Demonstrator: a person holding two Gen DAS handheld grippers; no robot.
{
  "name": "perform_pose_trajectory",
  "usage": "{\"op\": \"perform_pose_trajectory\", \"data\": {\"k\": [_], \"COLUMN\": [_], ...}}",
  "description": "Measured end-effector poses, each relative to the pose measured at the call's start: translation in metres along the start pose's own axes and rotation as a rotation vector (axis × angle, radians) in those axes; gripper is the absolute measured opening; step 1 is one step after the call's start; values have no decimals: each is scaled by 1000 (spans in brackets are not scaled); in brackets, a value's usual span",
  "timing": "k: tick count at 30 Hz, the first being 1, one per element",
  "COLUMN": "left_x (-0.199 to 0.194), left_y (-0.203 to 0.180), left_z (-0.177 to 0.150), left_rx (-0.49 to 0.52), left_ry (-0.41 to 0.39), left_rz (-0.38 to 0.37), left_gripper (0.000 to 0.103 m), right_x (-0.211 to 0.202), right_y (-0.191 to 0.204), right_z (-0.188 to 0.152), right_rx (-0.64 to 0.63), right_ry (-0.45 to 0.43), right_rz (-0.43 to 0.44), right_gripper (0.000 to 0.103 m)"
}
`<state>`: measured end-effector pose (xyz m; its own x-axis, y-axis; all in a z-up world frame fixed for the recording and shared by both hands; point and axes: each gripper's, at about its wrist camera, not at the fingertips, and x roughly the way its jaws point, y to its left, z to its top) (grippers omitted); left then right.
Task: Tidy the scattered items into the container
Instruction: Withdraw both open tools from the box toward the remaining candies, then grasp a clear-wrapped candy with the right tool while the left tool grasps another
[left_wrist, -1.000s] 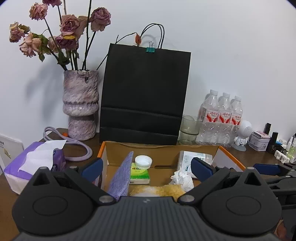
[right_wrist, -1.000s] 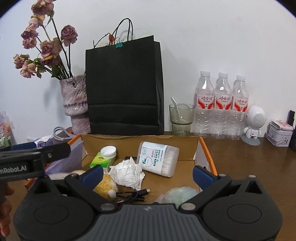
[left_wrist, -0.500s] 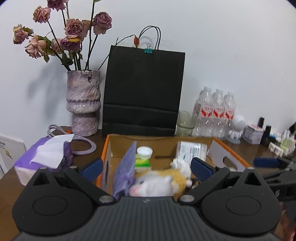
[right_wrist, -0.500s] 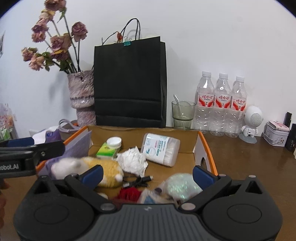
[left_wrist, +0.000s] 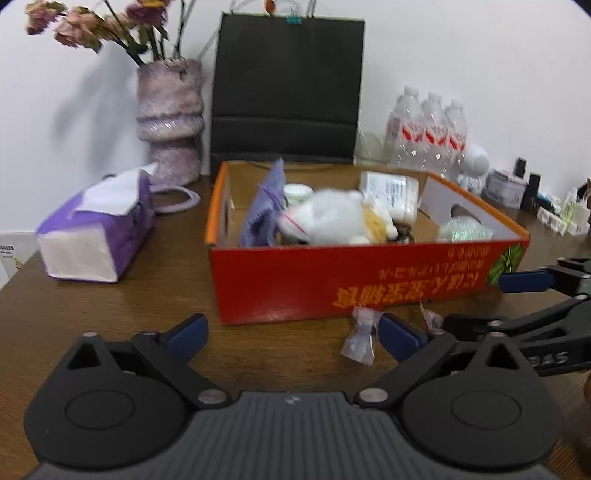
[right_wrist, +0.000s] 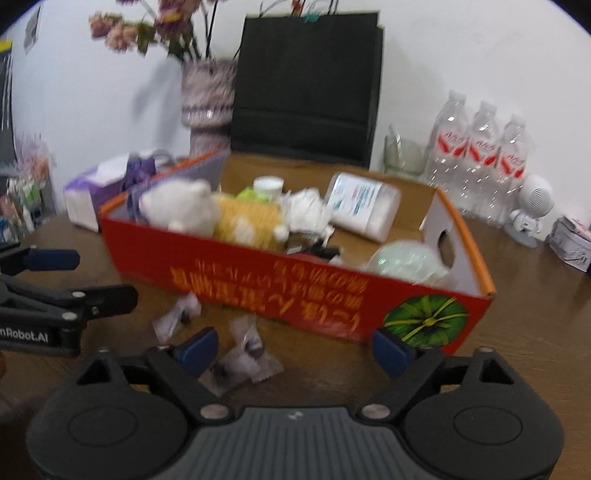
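A red cardboard box (left_wrist: 354, 280) stands on the brown table, also in the right wrist view (right_wrist: 295, 288). It holds a white and yellow plush toy (left_wrist: 332, 221), a purple cloth (left_wrist: 264, 210), a cotton swab tub (left_wrist: 391, 192), crumpled tissue (right_wrist: 306, 210) and other small items. Clear candy wrappers (right_wrist: 240, 354) lie on the table in front of the box, one also in the left wrist view (left_wrist: 360, 339). My left gripper (left_wrist: 295, 332) is open and empty before the box. My right gripper (right_wrist: 295, 347) is open and empty above the wrappers.
A purple tissue pack (left_wrist: 96, 229) lies left of the box. A vase of dried roses (left_wrist: 170, 114), a black paper bag (left_wrist: 288, 88) and water bottles (left_wrist: 428, 129) stand by the wall. A white robot figure (right_wrist: 532, 206) and small tins sit at the right.
Both grippers have pulled back and dropped low in front of the box. The plush toy now lies in the box. The wrappers on the table have come into view.
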<state>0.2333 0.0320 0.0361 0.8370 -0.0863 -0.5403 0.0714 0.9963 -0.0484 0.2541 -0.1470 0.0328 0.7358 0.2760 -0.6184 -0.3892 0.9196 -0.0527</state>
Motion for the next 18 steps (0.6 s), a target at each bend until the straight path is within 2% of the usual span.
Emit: {"op": "perform_pose_trajectory", "data": {"k": [2, 5, 7, 9, 11, 13, 14, 15, 16, 17, 18], "left_x": [4, 11, 19, 26, 31, 34, 34, 35, 34, 34, 33], "left_y": [0, -2, -4, -6, -10, -17, -19, -21, -22, -22, -23], "left_z": [0, 0, 0, 0, 0, 0, 0, 0, 0, -1, -1], "left_rx": [-5, -9, -14, -25, -21, 6, 18, 25, 29, 30, 28], "left_ry": [6, 28, 51, 73, 92, 91, 88, 86, 85, 88, 86], "left_rz": [-28, -69, -95, -125, -149, -140, -135, -131, -135, -148, -153], "left_gripper": [92, 80, 76, 73, 70, 65, 56, 48, 28, 19, 19], "right_x": [7, 11, 12, 15, 19, 21, 21, 20, 18, 17, 16], "right_y": [4, 7, 7, 6, 3, 0, -2, -3, -4, -4, -4], "right_z": [-3, -3, -1, 0, 0, -1, -1, -1, -1, -1, -1], "right_rx": [-16, -34, -38, -33, -21, 4, 16, 24, 31, 35, 37], "right_ry": [12, -1, -10, -6, 16, 27, 33, 40, 43, 46, 46], "right_rz": [5, 13, 16, 20, 38, 62, 79, 92, 94, 99, 105], "right_gripper": [78, 74, 71, 62, 48, 38, 21, 14, 15, 15, 15]}}
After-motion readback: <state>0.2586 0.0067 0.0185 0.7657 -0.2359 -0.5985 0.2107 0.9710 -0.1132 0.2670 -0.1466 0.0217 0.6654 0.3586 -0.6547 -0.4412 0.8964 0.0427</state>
